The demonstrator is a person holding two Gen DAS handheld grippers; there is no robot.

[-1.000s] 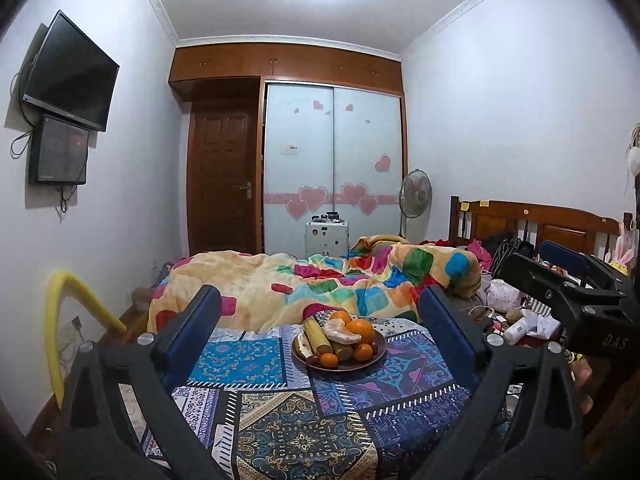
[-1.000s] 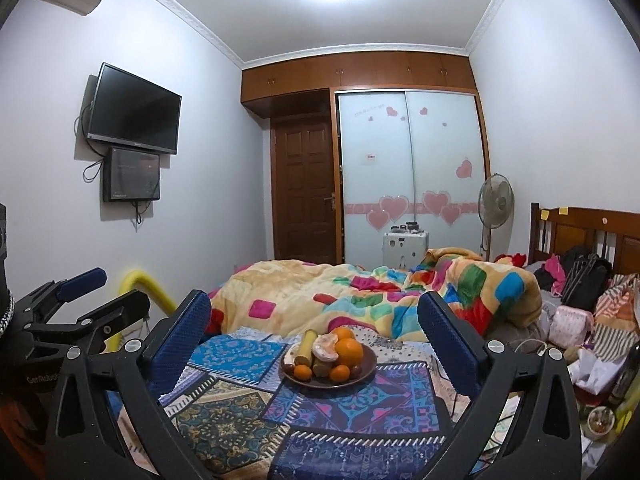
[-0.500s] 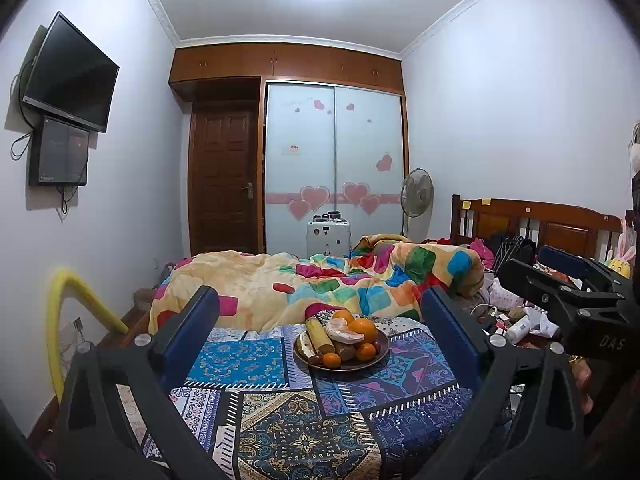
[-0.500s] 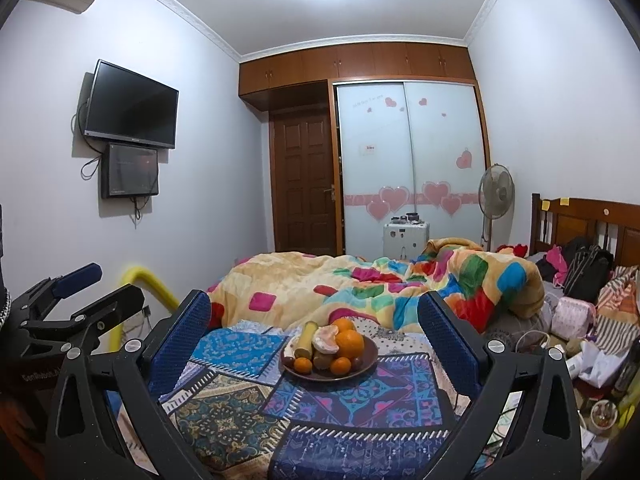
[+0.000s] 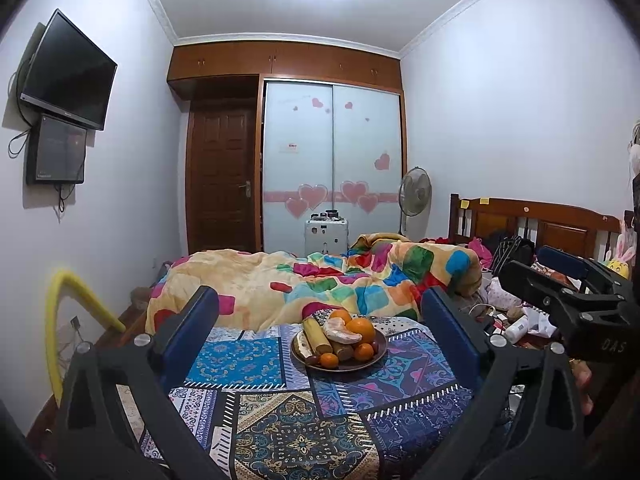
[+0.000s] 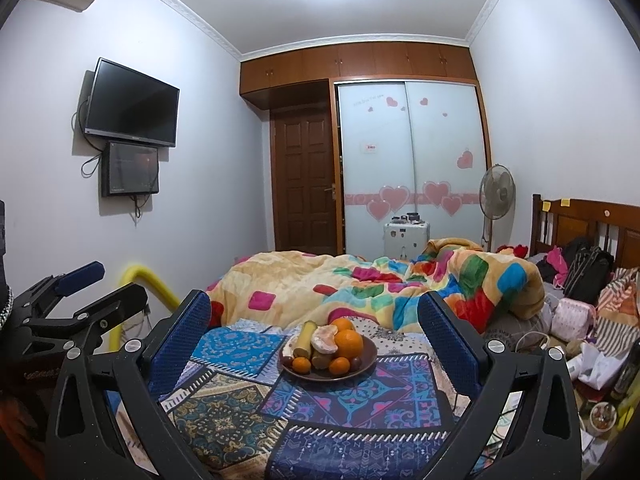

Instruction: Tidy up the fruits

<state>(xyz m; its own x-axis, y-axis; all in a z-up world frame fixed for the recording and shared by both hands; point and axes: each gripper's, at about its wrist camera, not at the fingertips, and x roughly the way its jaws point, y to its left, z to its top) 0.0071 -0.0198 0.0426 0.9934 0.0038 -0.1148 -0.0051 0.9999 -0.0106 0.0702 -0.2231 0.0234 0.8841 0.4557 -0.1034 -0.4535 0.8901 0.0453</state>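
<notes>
Left wrist view: my left gripper point(image 5: 320, 344) is spread wide and holds nothing. The plate point(image 5: 376, 354) of fruit sits on the patterned cloth point(image 5: 280, 432) covering the counter, straight ahead at about 12 o'clock, a touch toward 1, well apart from the fingertips and framed between them. The banana point(image 5: 316, 335) lies on the plate's left side, its long axis running from 11 o'clock at the far end to 5 o'clock at the near end. The big orange point(image 5: 361, 328) stands on the right of the pile, with small ones along the near rim. My right gripper point(image 5: 560, 296) shows at 3 o'clock.

Right wrist view: my right gripper point(image 6: 316, 340) is also wide apart and empty. The plate point(image 6: 370, 354) is dead ahead at 12 o'clock, centred between the fingers. The banana point(image 6: 304, 338) points almost straight away from me, slightly toward 1. The left gripper point(image 6: 84, 296) sits at 9 o'clock.

I judge both about equally distant; the right is better centred.
</notes>
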